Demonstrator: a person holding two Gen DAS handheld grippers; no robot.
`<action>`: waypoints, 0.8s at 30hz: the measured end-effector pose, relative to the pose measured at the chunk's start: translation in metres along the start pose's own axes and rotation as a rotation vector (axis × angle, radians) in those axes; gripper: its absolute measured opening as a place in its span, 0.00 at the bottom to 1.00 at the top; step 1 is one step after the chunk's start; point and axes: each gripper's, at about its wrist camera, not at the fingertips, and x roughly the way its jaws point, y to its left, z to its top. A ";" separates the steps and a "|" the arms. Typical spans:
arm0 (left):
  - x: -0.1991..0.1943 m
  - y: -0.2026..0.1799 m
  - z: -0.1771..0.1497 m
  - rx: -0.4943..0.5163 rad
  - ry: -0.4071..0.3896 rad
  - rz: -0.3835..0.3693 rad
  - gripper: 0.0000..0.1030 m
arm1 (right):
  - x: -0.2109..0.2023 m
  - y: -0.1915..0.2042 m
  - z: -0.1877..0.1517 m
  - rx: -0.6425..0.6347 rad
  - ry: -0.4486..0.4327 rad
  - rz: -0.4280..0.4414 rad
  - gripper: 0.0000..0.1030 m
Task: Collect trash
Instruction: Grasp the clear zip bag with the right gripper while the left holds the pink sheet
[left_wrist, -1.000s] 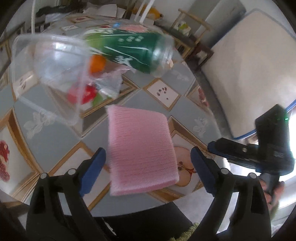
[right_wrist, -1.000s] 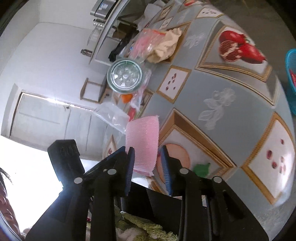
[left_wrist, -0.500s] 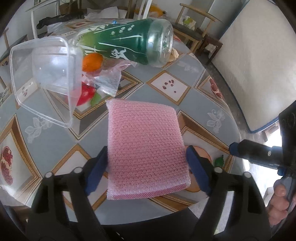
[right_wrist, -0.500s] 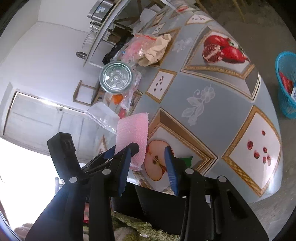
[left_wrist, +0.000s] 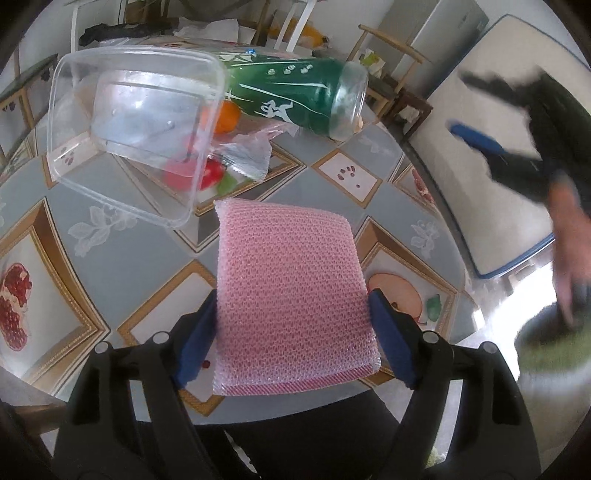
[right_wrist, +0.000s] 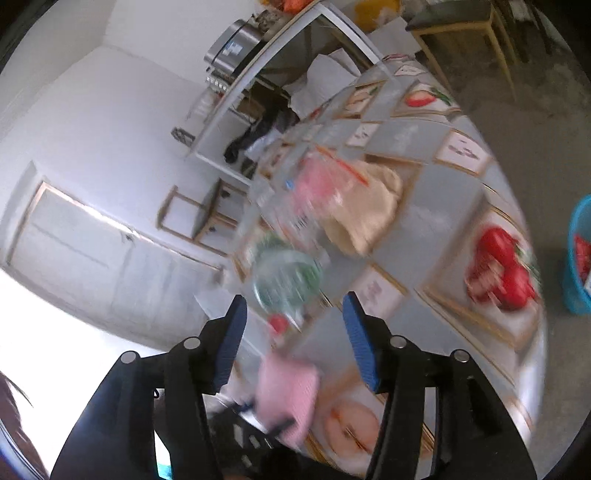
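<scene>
My left gripper (left_wrist: 291, 332) is shut on a pink foam mesh pad (left_wrist: 291, 291) and holds it above the near edge of the patterned table (left_wrist: 122, 280). The pad also shows low in the blurred right wrist view (right_wrist: 288, 395). My right gripper (right_wrist: 293, 343) is open and empty, lifted away over the table; it shows blurred at the right of the left wrist view (left_wrist: 509, 122). A clear plastic tub (left_wrist: 129, 122), a green bottle (left_wrist: 295, 99) lying on its side and a crumpled plastic bag (left_wrist: 247, 151) lie on the table beyond the pad.
A blue basket (right_wrist: 578, 258) stands on the floor to the right of the table. A beige cloth (right_wrist: 369, 210) and a pink bag (right_wrist: 317, 184) lie further along the table. A white mattress (left_wrist: 491, 155) leans past the table's right edge.
My left gripper has closed on the pink pad. My right gripper has let go of the pad, opened wide and swung up and away.
</scene>
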 end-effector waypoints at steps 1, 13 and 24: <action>-0.001 0.001 -0.001 -0.002 -0.003 -0.009 0.73 | 0.013 -0.003 0.015 0.033 0.008 0.016 0.53; -0.006 0.013 -0.001 -0.033 -0.012 -0.098 0.73 | 0.140 -0.061 0.071 0.358 0.184 0.044 0.53; -0.011 0.021 -0.002 -0.049 -0.013 -0.140 0.73 | 0.154 -0.080 0.071 0.450 0.120 0.083 0.39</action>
